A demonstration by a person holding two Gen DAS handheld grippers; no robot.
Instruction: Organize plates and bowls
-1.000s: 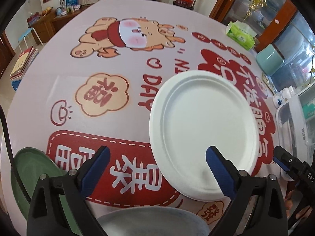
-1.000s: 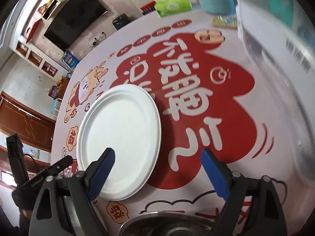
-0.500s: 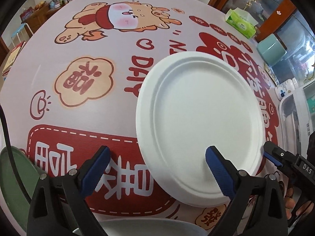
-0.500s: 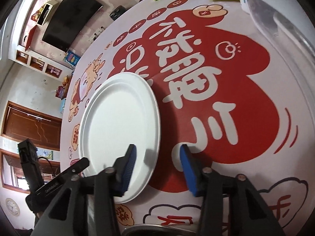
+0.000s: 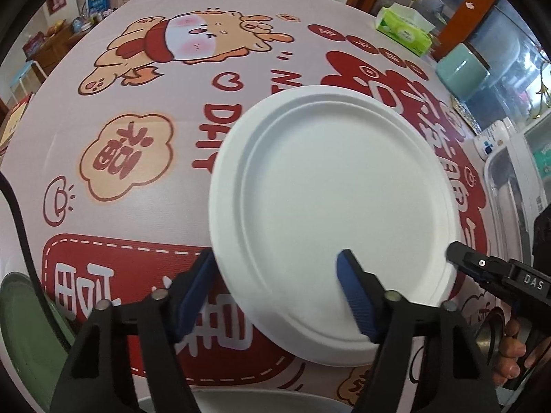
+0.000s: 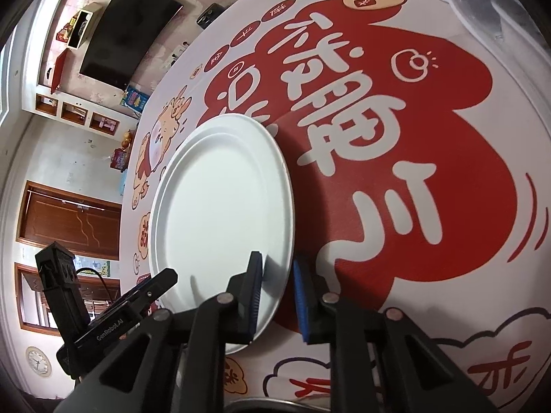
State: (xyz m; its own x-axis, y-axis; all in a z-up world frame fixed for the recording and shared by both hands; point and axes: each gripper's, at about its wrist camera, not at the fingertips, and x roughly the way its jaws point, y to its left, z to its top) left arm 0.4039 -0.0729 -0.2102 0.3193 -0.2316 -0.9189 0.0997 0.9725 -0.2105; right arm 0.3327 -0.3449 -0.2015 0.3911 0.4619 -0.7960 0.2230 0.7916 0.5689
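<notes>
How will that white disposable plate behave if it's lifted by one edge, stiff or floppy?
The white plate looks like thin moulded pulp, so probably very light. Its raised rim ridge should add some stiffness, but an edge grip may still flex it. The right gripper pinches only the rim, so it could sag or pivot.

A green tissue box and a teal container sit on the cartoon-printed tablecloth.

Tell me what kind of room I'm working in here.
Most likely a home living or dining room. A wall-mounted TV hangs above low shelving, wooden doors line one wall, and a tissue box sits on a big table covered with a festive cartoon cloth.
</notes>
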